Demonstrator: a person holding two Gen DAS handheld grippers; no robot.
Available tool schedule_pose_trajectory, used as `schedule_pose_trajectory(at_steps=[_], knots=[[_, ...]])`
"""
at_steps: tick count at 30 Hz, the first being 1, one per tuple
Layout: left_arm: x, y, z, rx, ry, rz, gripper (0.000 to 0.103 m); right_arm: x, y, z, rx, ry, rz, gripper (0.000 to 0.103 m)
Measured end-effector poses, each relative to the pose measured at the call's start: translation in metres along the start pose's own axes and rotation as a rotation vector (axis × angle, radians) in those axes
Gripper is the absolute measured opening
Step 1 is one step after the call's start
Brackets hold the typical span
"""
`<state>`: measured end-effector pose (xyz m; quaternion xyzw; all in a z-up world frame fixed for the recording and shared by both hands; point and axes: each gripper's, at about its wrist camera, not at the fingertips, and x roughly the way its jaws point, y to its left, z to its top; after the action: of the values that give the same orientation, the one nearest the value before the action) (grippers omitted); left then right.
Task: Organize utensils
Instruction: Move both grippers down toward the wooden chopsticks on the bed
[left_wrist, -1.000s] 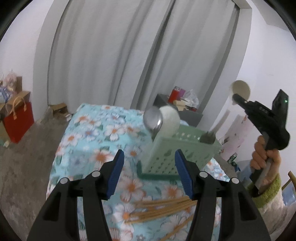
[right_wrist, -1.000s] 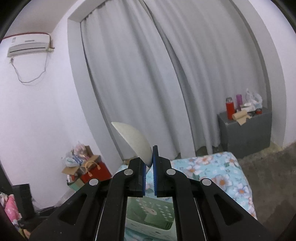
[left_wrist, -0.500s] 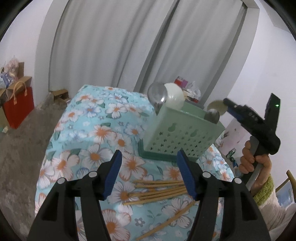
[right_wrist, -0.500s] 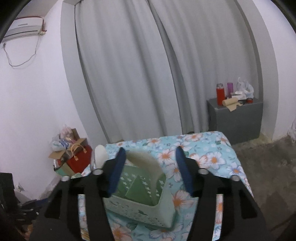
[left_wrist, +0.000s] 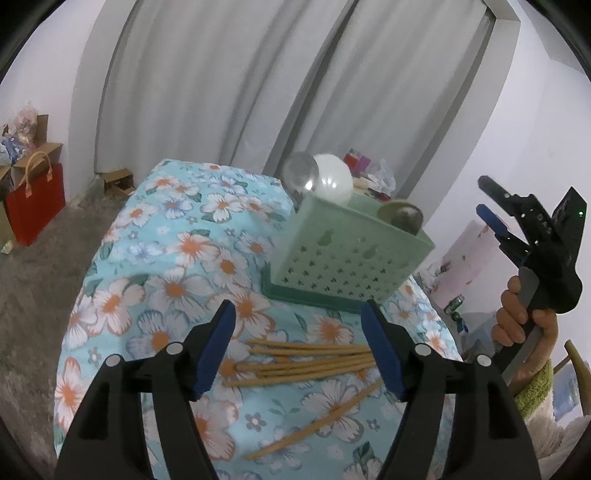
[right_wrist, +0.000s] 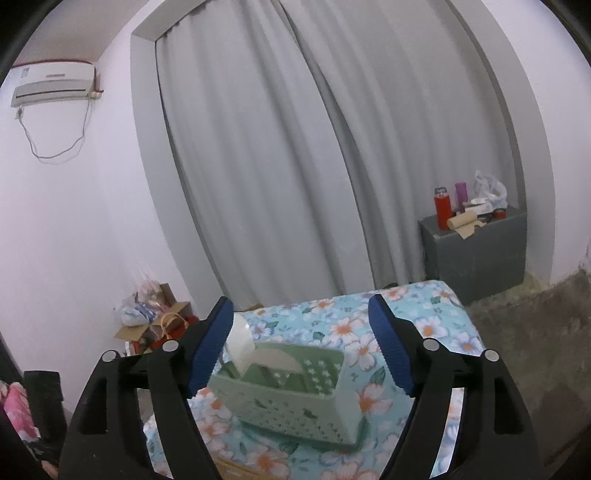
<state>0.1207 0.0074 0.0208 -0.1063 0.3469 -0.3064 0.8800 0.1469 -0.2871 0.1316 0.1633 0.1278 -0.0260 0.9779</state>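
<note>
A green perforated basket (left_wrist: 347, 258) stands on the floral tablecloth (left_wrist: 166, 258). A metal spoon (left_wrist: 301, 177), a white spoon (left_wrist: 332, 182) and another spoon (left_wrist: 402, 218) stick up out of it. Several wooden chopsticks (left_wrist: 306, 362) lie loose in front of it. My left gripper (left_wrist: 299, 314) hovers over them, its jaws opening, nothing between them. My right gripper (left_wrist: 484, 197) is up beside the basket in a hand (left_wrist: 517, 317). In its own view the right gripper (right_wrist: 300, 306) is opening, empty, above the basket (right_wrist: 295, 395) with a white spoon (right_wrist: 242, 343) inside.
Grey curtains fill the back wall. A red bag (left_wrist: 35, 203) and cardboard boxes sit on the floor at the left. A grey cabinet (right_wrist: 476, 251) with bottles stands past the table's far corner. The tablecloth drops off at the table's edges.
My right gripper opened and let go of the white spoon, which now stands in the basket. My left gripper sank toward the chopsticks and its jaws widened.
</note>
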Motion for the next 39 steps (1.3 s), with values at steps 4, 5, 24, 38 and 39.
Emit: schedule_pose_trajectory(at_steps=[4, 5, 24, 38, 39], knots=[[0.002, -0.009, -0.014, 0.013, 0.036, -0.011, 0.07, -0.012, 0.001, -0.015, 0.007, 0.052, -0.027, 0.081], [0.003, -0.01, -0.017, 0.015, 0.045, -0.012, 0.07, -0.013, 0.002, -0.02, 0.006, 0.077, -0.037, 0.081], [0.022, -0.013, -0.088, -0.04, 0.225, 0.026, 0.074, -0.032, 0.025, -0.176, -0.118, 0.551, -0.189, 0.088], [0.031, 0.007, -0.097, -0.15, 0.262, 0.029, 0.097, -0.03, 0.022, -0.202, -0.08, 0.615, -0.197, 0.092], [0.031, 0.01, -0.099, -0.17, 0.263, 0.015, 0.097, -0.029, 0.023, -0.202, -0.081, 0.616, -0.198, 0.093]])
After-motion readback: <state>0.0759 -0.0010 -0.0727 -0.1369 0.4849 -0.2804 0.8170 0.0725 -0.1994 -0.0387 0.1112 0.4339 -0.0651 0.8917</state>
